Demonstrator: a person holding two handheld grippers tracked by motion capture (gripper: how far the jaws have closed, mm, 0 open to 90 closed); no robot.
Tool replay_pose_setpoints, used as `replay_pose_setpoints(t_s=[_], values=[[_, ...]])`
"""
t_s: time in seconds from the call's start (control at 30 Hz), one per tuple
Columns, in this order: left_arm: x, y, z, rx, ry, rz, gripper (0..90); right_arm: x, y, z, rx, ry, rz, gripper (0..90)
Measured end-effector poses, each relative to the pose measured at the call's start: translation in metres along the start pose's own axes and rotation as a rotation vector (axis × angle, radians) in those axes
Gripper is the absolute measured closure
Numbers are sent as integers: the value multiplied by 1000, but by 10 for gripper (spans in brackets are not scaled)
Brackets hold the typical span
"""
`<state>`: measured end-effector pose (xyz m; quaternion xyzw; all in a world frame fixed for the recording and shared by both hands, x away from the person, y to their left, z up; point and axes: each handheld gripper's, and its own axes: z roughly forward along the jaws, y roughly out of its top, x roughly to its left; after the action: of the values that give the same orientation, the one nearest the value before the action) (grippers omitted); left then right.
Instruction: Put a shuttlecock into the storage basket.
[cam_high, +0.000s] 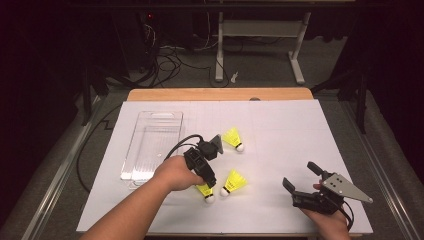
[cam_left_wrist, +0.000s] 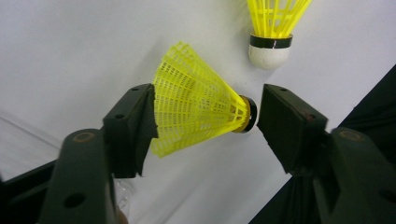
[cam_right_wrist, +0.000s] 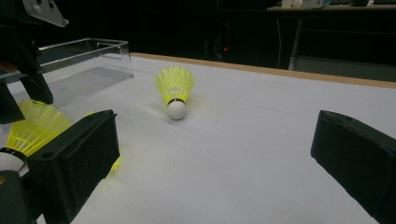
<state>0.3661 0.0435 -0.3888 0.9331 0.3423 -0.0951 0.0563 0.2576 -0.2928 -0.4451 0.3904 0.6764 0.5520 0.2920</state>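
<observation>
Left gripper view: at frame centre a yellow shuttlecock lies on the white desk between the left gripper's parted jaws, best squeezed gently; the right gripper idles, jaws apart.

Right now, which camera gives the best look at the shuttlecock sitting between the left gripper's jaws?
The left gripper view: the shuttlecock lies sideways between the jaws, skirt against one, cork end just short of the other. In the high view it peeks out beneath the left gripper, mostly covered. In the right gripper view, one jaw hides most of it.
</observation>
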Motion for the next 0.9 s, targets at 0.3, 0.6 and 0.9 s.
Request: replay_pose_setpoints(t_s=[0.3,0.6,0.9], values=[[7,2,4,-13,-63,-13,575,0,0,0,2,-1,0,16],[10,-3,12,17,-76,-14,592,0,0,0,5,-1,1,17],[14,-6,7,-17,-125,-34,754,0,0,1,6,-4,0,19]])
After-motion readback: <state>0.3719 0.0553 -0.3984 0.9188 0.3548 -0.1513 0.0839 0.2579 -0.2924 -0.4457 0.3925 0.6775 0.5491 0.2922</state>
